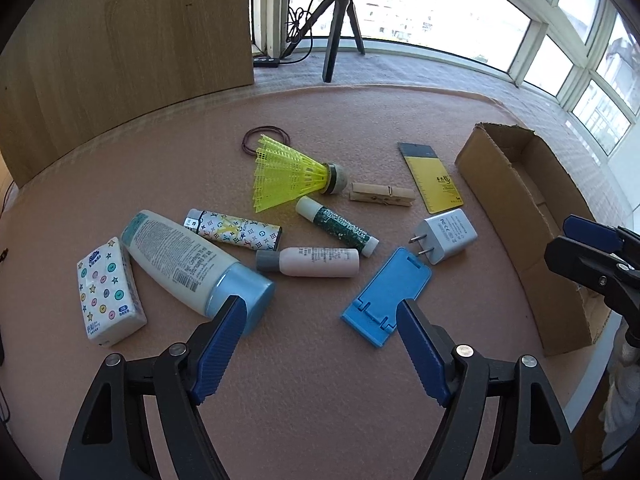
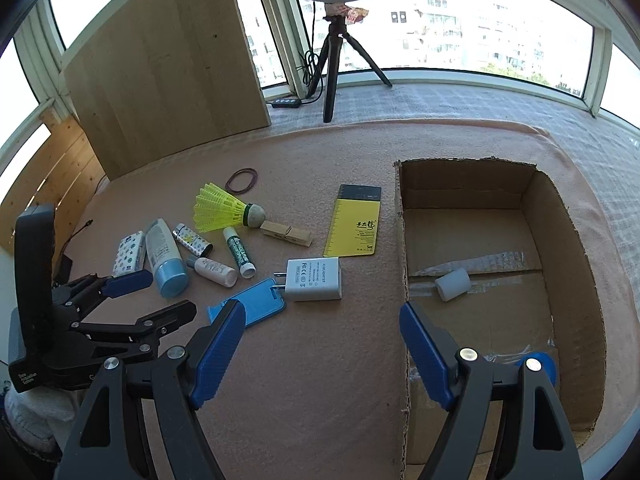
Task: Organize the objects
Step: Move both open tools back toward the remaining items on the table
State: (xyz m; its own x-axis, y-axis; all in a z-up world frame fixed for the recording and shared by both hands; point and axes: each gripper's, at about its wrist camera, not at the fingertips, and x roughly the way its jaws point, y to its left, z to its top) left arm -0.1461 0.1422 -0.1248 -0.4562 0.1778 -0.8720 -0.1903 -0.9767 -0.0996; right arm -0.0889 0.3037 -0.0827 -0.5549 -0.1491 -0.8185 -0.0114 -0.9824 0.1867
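Small items lie scattered on a pink mat (image 1: 320,400): a tissue pack (image 1: 108,292), a lotion bottle (image 1: 188,264), a patterned lighter (image 1: 234,230), a pink bottle (image 1: 316,262), a green tube (image 1: 338,226), a yellow shuttlecock (image 1: 288,174), a clothespin (image 1: 382,196), a yellow notepad (image 1: 434,178), a white charger (image 1: 448,236) and a blue phone stand (image 1: 388,296). My left gripper (image 1: 320,306) hovers open between the lotion cap and the stand. My right gripper (image 2: 320,309) is open and empty beside the cardboard box (image 2: 404,240), near the charger (image 2: 314,280).
The box holds a white cap (image 2: 452,284) and a blue object (image 2: 540,364). A hair band (image 1: 266,140) lies behind the shuttlecock. A wooden panel (image 1: 120,60) and a tripod (image 1: 336,36) stand at the back by the windows.
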